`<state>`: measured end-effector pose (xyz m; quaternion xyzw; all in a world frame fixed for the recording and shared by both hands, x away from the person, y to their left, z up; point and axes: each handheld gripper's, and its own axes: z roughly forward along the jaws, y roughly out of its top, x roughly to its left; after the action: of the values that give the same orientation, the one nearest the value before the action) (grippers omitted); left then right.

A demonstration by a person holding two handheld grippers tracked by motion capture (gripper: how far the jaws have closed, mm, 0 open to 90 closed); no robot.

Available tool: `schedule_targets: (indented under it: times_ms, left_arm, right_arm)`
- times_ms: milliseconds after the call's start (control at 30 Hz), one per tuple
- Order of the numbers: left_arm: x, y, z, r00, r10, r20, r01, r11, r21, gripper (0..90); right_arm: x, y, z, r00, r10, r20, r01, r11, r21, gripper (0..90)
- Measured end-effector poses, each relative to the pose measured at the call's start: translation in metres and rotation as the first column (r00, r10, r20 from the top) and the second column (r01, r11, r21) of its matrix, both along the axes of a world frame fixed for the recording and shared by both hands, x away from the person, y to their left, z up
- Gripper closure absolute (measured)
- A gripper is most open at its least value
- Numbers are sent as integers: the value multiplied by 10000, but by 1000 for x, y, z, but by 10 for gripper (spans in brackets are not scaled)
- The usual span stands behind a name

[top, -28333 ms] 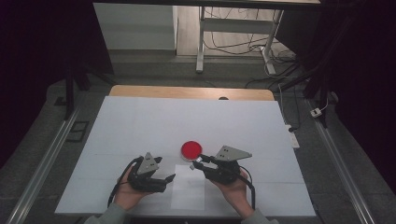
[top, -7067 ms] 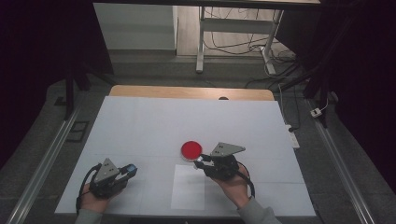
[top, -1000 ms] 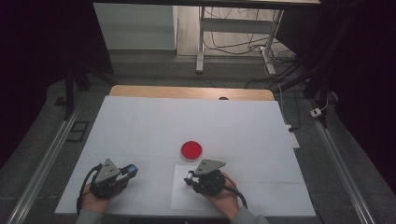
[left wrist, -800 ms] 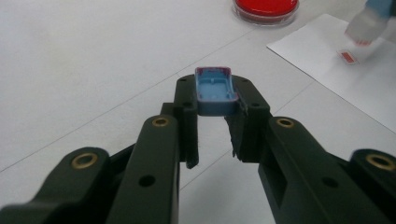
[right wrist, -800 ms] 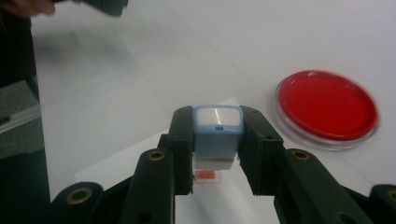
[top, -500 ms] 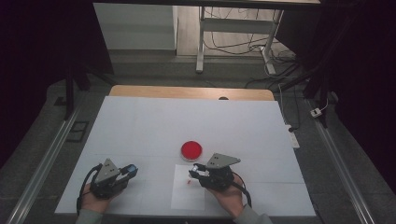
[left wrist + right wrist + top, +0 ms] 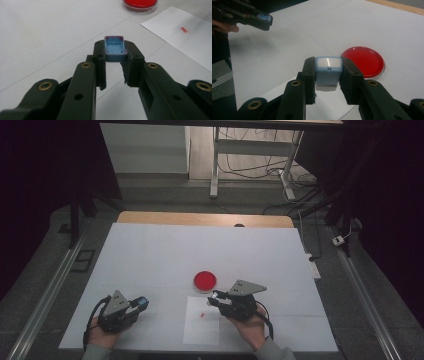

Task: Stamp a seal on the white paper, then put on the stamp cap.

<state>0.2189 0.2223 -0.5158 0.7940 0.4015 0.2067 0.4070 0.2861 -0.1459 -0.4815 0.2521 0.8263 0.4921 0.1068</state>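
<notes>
A small blue cap (image 7: 115, 48) is pinched between the jaws of my left gripper (image 7: 141, 304), which rests low at the table's front left. My right gripper (image 7: 214, 297) is shut on a pale blue block-shaped stamp (image 7: 328, 70) and hovers just above the top right corner of a white paper sheet (image 7: 201, 327). A small red mark (image 7: 202, 314) lies on that sheet, also clear as the red mark (image 7: 184, 30) in the left gripper view. A round red dish (image 7: 205, 281) sits just beyond the sheet, close to the right gripper's tips.
A white board (image 7: 160, 250) covers the table, with a wooden strip (image 7: 200, 219) along its far edge. Metal rails run down both sides, and cables and a table leg lie on the floor behind. In the right gripper view the left gripper (image 7: 259, 20) sits at upper left.
My right gripper has lifted off the paper and shifted right toward the red dish, still holding the blue stamp. The red mark now shows on the sheet. The left gripper has stayed put.
</notes>
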Motion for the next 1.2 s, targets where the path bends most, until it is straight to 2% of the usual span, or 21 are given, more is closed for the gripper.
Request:
schedule_targets:
  times_ms: [367,1200]
  left_arm:
    - [0,-1,0,10000,-47,-17,47,10000,20,739]
    - [2,-5,0,9999,-123,44,122,9999,107,739]
  right_arm:
    - [4,-8,9,9995,-300,62,296,9985,458,668]
    - [7,-17,17,9987,-491,96,482,9956,809,668]
